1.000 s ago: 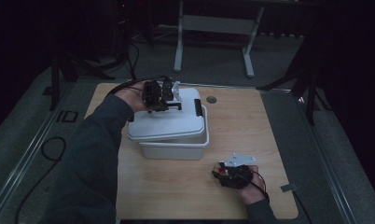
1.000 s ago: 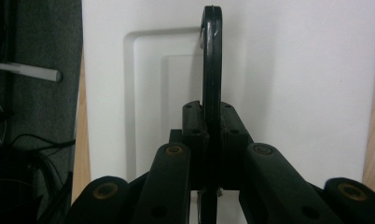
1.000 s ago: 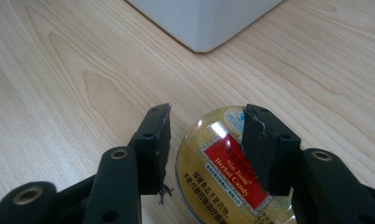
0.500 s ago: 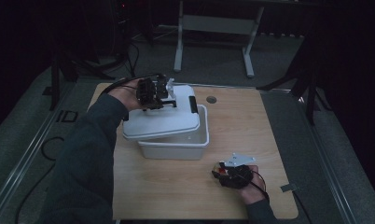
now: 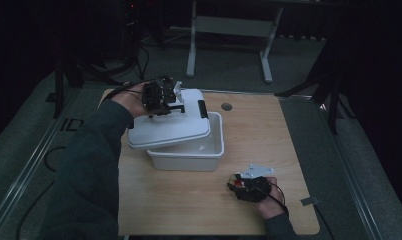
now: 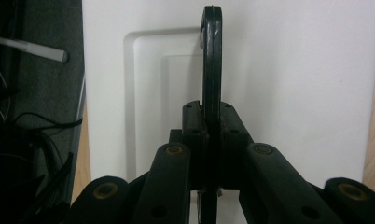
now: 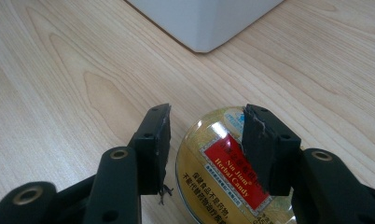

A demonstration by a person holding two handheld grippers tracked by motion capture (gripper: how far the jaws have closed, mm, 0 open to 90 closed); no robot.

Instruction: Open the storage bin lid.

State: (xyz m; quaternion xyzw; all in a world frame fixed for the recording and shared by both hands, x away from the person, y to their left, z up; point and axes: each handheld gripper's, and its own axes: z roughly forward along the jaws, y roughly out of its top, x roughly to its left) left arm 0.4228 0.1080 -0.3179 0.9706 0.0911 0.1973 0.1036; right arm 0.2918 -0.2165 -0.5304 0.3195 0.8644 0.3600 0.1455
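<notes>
While the left gripper (image 5: 175, 100) is clamped on the black handle (image 6: 211, 60) of the white lid (image 5: 169, 122), tilted over the box (image 5: 189, 157), that light, stiff lid should carry easily. Beside the box, the right gripper (image 7: 206, 135) straddles a slippery candy tin (image 7: 223, 172), jaws apart.

Candy tin (image 7: 227, 172) runs off the bottom edge of the right gripper view, its small print too fine to read, one jaw covering part of the red label. Lid handle (image 6: 211, 60) vanishes btwn the jaws in the left gripper view; lid (image 5: 169, 122) hides part of the box (image 5: 189, 159) interior.
</notes>
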